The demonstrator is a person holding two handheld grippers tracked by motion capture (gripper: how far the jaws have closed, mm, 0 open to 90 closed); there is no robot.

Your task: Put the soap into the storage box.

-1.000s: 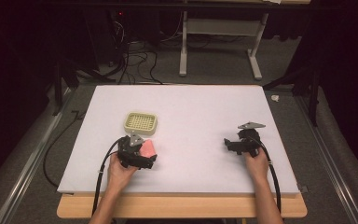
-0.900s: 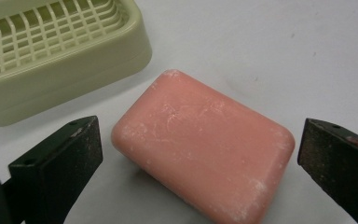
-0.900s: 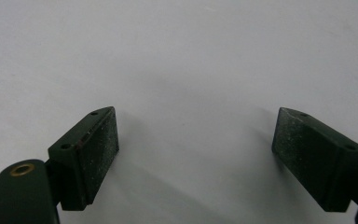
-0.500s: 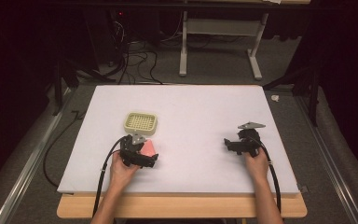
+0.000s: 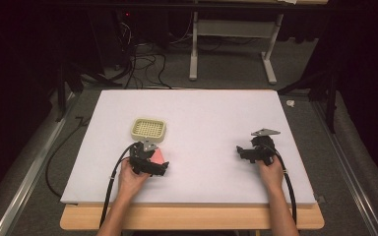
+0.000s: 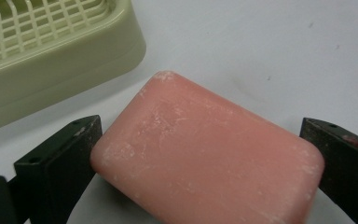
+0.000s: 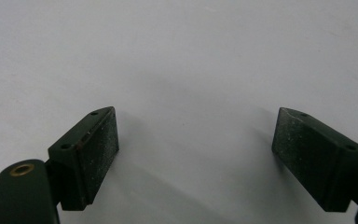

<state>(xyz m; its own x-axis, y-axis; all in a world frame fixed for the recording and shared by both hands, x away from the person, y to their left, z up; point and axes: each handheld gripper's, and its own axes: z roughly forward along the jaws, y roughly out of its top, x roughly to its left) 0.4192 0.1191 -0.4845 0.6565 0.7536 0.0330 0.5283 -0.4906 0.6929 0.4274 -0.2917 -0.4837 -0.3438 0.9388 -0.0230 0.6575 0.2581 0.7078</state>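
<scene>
A pink soap bar [image 6: 205,154] lies on the white table between the jaws of my left gripper [image 6: 200,140]. Those jaws have just been closing, and both black pads [image 6: 65,158] now touch the bar's ends. In the high view the left gripper [image 5: 156,160] sits near the table's front left with the soap bar [image 5: 158,155] showing beside it. A pale green slotted soap dish [image 5: 148,129] stands just beyond, and its corner [image 6: 51,56] is close to the bar. My right gripper [image 5: 242,152] rests at the front right, open over bare table [image 7: 196,140].
The white table top [image 5: 202,118] spans the view, with its wooden front edge [image 5: 192,219] near the person's forearms. Beyond the table stand a grey frame [image 5: 226,44] and loose cables [image 5: 142,64] on the floor.
The left gripper has edged a little over the soap bar, so less pink shows beside it. The right hand has kept still.
</scene>
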